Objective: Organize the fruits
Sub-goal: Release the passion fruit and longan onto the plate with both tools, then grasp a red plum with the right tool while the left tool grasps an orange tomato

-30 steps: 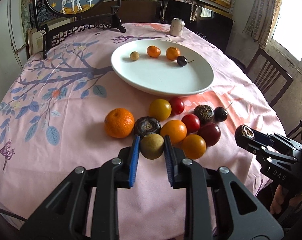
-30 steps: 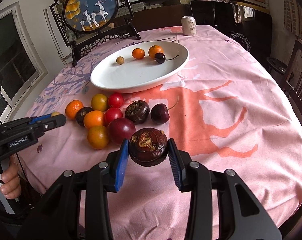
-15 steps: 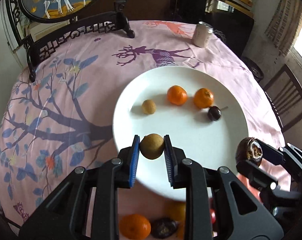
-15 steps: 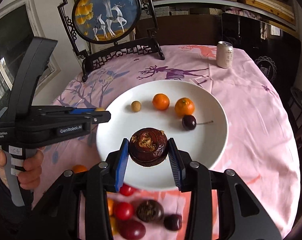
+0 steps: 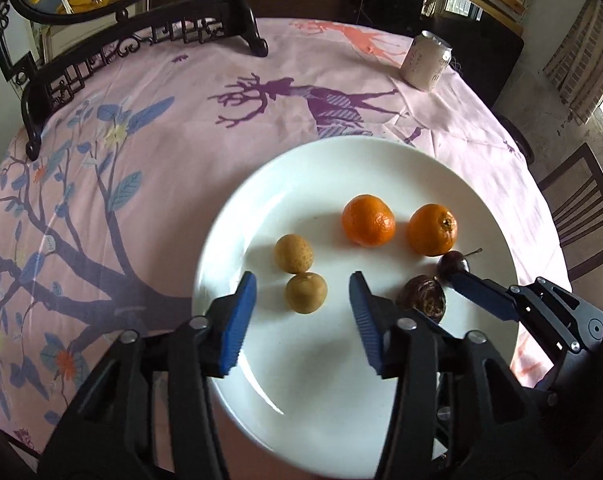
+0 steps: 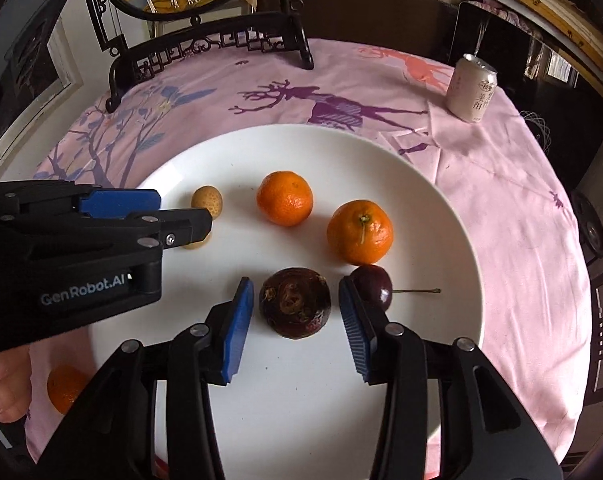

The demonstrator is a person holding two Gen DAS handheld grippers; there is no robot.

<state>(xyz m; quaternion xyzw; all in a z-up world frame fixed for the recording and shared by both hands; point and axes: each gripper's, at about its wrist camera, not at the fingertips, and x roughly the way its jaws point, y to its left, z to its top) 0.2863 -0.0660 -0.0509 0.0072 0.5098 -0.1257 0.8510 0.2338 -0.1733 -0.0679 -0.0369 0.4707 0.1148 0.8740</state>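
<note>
From the left wrist, the left claw (image 5: 302, 312) stood over the plate (image 5: 301, 400), its jaws having just been opening; the tan fruit (image 5: 306, 293) lay loose between them, touching neither pad, just beside a second tan fruit (image 5: 293, 253). Two oranges (image 5: 368, 221) sat farther back on the plate, with a cherry (image 5: 453, 263) by the right-hand one and a dark wrinkled fruit (image 5: 421, 298) near it.

From the right wrist, the right claw (image 6: 296, 322) had also just been opening; the dark wrinkled fruit (image 6: 295, 302) rested on the plate (image 6: 453, 240) between the pads with a gap on each side, and the cherry (image 6: 371, 285) lay just behind the right pad. The left claw (image 6: 153, 216) reached in from the left edge.

Six fruits appeared delivered to the plate. At least one orange (image 6: 66, 387) lay on the worktop (image 6: 501, 208) beside the plate, so more fetching likely remained; any others were out of view.
</note>
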